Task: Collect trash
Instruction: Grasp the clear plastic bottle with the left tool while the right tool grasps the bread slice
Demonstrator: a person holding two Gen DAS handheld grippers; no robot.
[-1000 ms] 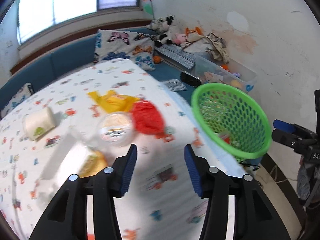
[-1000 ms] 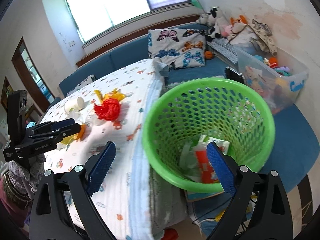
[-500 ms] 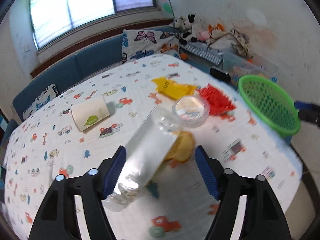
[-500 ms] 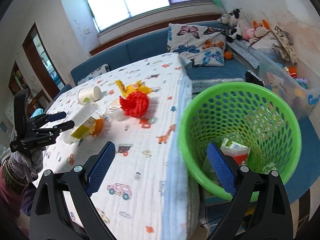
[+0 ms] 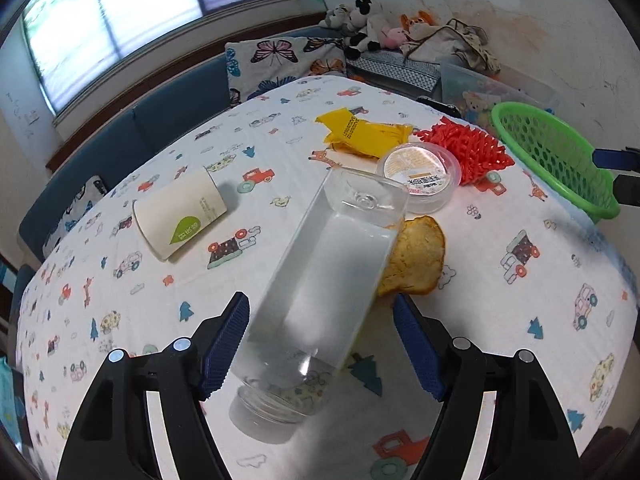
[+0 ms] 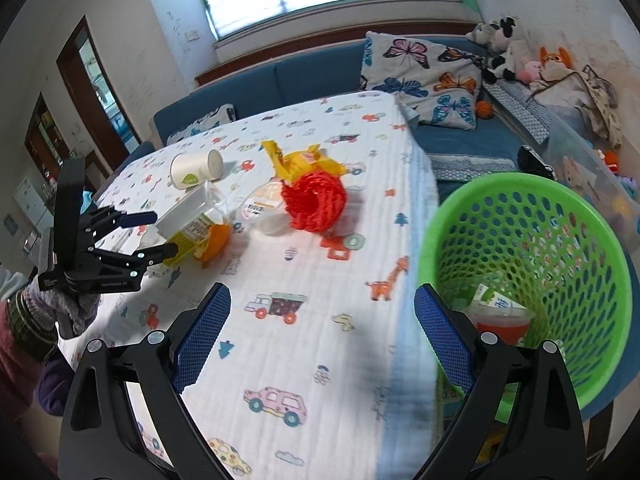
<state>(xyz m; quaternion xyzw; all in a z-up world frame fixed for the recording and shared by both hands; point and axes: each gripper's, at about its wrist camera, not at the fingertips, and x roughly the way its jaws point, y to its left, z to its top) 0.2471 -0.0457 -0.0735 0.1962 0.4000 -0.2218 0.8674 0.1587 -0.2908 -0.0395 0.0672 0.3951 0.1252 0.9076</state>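
A clear plastic bottle [image 5: 320,292] lies on the patterned tablecloth, its near end between the open jaws of my left gripper [image 5: 322,348]; the pads stand apart from it. It also shows in the right wrist view [image 6: 192,216]. Beside it lie an orange snack bag [image 5: 416,256], a round lidded tub [image 5: 420,176], a red mesh ball [image 5: 468,148], a yellow wrapper [image 5: 360,132] and a paper cup [image 5: 180,216]. My right gripper [image 6: 320,332] is open and empty over the table edge. The green basket [image 6: 532,256] at its right holds some trash.
A blue sofa with a butterfly pillow [image 6: 420,76] runs behind the table. Soft toys [image 6: 504,48] and a clear storage bin [image 6: 592,164] sit at the right by the wall. The table edge [image 6: 416,240] drops off next to the basket.
My left gripper has swung away from the basket and come down around the near end of the bottle. My right gripper has drawn back left from over the basket toward the table.
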